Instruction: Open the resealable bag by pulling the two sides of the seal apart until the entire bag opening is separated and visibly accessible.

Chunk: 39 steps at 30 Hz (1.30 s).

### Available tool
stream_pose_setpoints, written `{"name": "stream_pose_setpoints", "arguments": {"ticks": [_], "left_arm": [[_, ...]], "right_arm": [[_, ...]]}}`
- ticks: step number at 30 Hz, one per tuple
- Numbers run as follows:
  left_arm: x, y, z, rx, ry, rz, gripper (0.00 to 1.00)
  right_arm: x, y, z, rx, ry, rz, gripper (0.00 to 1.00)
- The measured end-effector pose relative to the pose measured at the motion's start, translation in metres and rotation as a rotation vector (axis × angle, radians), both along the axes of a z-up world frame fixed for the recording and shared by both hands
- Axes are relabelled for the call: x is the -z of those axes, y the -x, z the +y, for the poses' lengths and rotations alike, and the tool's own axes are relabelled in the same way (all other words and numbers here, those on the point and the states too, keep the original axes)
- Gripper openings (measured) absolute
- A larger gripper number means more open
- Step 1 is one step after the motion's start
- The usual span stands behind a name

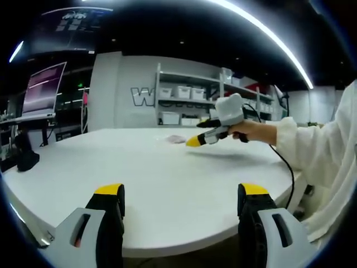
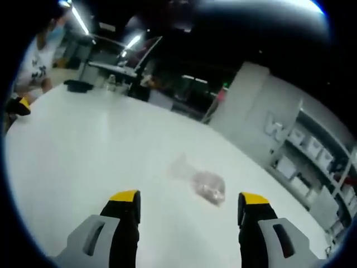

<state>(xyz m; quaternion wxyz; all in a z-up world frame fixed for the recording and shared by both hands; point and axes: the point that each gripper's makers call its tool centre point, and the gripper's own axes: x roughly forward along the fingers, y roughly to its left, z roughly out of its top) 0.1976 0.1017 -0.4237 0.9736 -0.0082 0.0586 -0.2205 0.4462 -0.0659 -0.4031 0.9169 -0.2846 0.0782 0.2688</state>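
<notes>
Left gripper [image 1: 181, 204]: jaws spread wide and empty at 6 o'clock of the left gripper view, at the near edge of the round white table [image 1: 167, 173]; beyond it, toward 1 o'clock, the right gripper [image 1: 196, 139] is held in a hand [image 1: 254, 131] low over the tabletop, its tips pointing at the resealable bag [image 1: 175, 138]. Right gripper [image 2: 188, 212], own view: jaws apart and empty at 6 o'clock, with the bag [image 2: 203, 184], a small clear pouch with contents bunched at one end, lying flat just ahead at 12 o'clock of the jaws, untouched. Risk, as judged: the film is thin and flat on a smooth top, so a one-sided pinch may slide the bag or catch both seal lips together, and the left gripper is well away from helping.
</notes>
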Motion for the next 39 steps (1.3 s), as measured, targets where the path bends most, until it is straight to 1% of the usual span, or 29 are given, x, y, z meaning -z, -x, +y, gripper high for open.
{"name": "stream_pose_setpoints", "arguments": {"ticks": [2,5,10,12,17,23,28,31,35,39], "left_arm": [[0.001,0.000,0.000,0.000,0.001,0.002,0.82],[0.001,-0.001,0.000,0.000,0.003,0.004,0.82],[0.001,-0.002,0.002,-0.003,0.005,0.004,0.82],[0.002,-0.003,0.002,-0.004,0.006,0.007,0.82],[0.003,-0.003,0.001,-0.003,0.008,0.011,0.81],[0.004,-0.002,-0.001,0.004,0.012,0.015,0.81],[-0.003,-0.003,0.001,0.001,0.026,0.000,0.81],[-0.004,-0.004,0.001,0.001,0.023,0.000,0.81],[-0.007,-0.004,0.001,0.005,0.038,-0.008,0.81],[-0.005,-0.005,0.004,0.002,0.032,-0.002,0.81]], "right_arm": [[0.003,-0.003,0.002,-0.006,0.013,0.000,0.71],[0.005,-0.009,0.003,-0.007,0.047,-0.021,0.70],[0.005,-0.012,0.006,-0.014,0.033,-0.026,0.70],[0.004,-0.013,0.006,-0.011,0.037,-0.028,0.68],[0.004,-0.016,0.006,-0.013,0.057,-0.040,0.67],[0.009,-0.019,0.011,-0.018,0.068,-0.037,0.67],[0.010,-0.023,0.011,-0.009,0.074,-0.036,0.65],[0.009,-0.024,0.012,-0.008,0.067,-0.033,0.65],[0.008,-0.027,0.016,-0.009,0.068,-0.035,0.65],[0.007,-0.029,0.022,-0.013,0.068,-0.039,0.65]]}}
